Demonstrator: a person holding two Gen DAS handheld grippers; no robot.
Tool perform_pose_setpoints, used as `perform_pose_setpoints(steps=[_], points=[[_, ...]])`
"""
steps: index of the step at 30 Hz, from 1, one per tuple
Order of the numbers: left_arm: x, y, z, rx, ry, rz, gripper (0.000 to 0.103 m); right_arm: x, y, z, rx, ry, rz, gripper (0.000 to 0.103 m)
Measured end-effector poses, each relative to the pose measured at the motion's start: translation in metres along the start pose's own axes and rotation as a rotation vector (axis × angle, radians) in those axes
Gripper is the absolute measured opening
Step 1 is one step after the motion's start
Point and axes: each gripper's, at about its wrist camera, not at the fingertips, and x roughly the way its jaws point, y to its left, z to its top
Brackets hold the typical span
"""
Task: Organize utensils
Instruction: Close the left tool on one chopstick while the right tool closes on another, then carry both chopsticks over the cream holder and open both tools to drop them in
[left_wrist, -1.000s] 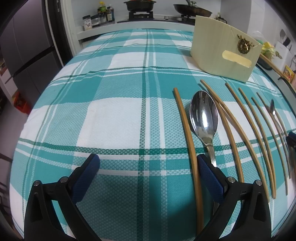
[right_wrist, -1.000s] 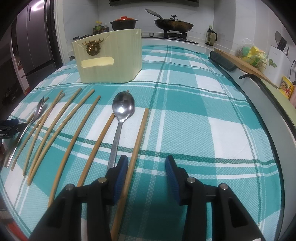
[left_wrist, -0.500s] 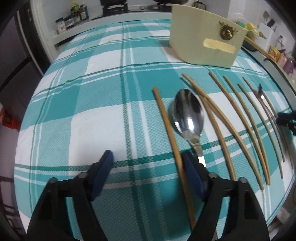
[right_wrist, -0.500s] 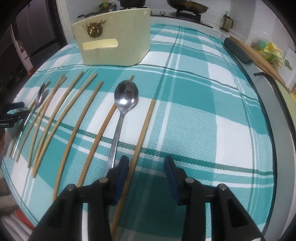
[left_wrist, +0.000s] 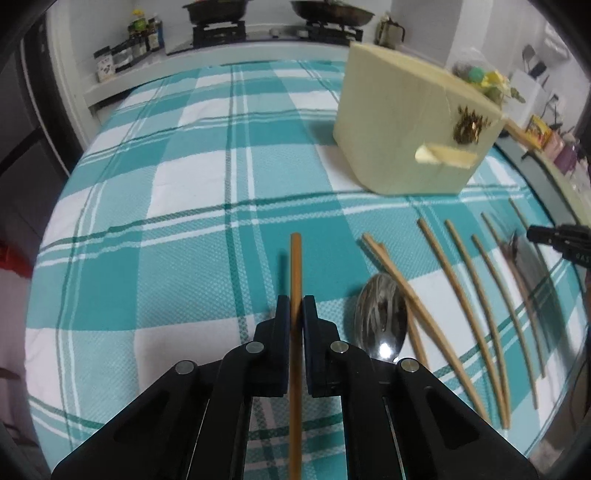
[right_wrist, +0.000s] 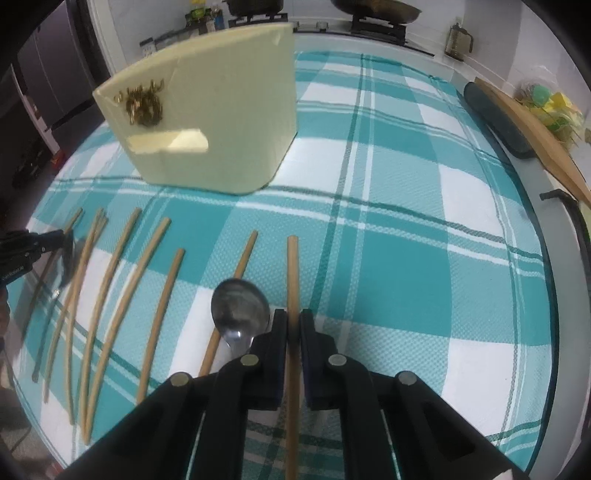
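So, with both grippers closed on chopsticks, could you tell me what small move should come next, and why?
Probably lift. The left gripper is shut on a chopstick and the right gripper on its own chopstick; both sticks seem low over the tablecloth. Raising them clear would let them travel to the cream holder without nudging the spoon.

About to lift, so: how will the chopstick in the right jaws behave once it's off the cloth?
Probably stiff and light: the chopstick is thin, straight wood. It may swivel in the right gripper, clamped at one narrow spot.

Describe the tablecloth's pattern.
Teal and white plaid tablecloth, clearest in the right wrist view.
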Motion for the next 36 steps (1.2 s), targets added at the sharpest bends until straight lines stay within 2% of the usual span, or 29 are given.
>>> perform_pose_setpoints(steps=[9,11,15,18,22,27,32,36], points=[[-0.118,0.008,0.015,-0.077,-0.262,-0.084,0.005,-0.134,0.011,0.012,-0.016,-0.252,0.057,0.007],[-0.136,0.006,0.017,-0.084,-0.295,-0.103,0.005,-0.163,0.019,0.011,-0.031,-0.305,0.073,0.007],[-0.160,-0.002,0.019,-0.069,-0.335,-0.128,0.005,-0.194,0.028,0.007,-0.026,-0.363,0.111,0.007],[-0.170,-0.010,0.020,-0.047,-0.355,-0.135,0.005,-0.200,0.031,0.003,-0.010,-0.366,0.128,0.007],[-0.176,-0.018,0.022,-0.021,-0.364,-0.139,0.005,-0.187,0.026,-0.003,0.052,-0.282,0.134,0.007],[-0.179,-0.021,0.021,-0.016,-0.364,-0.142,0.005,-0.178,0.016,-0.006,0.128,-0.198,0.201,0.008],[-0.185,-0.024,0.023,-0.029,-0.368,-0.175,0.005,-0.190,0.016,-0.002,0.096,-0.247,0.182,0.007],[-0.199,-0.031,0.049,-0.018,-0.389,-0.201,0.005,-0.203,0.022,0.009,0.085,-0.317,0.175,0.007]])
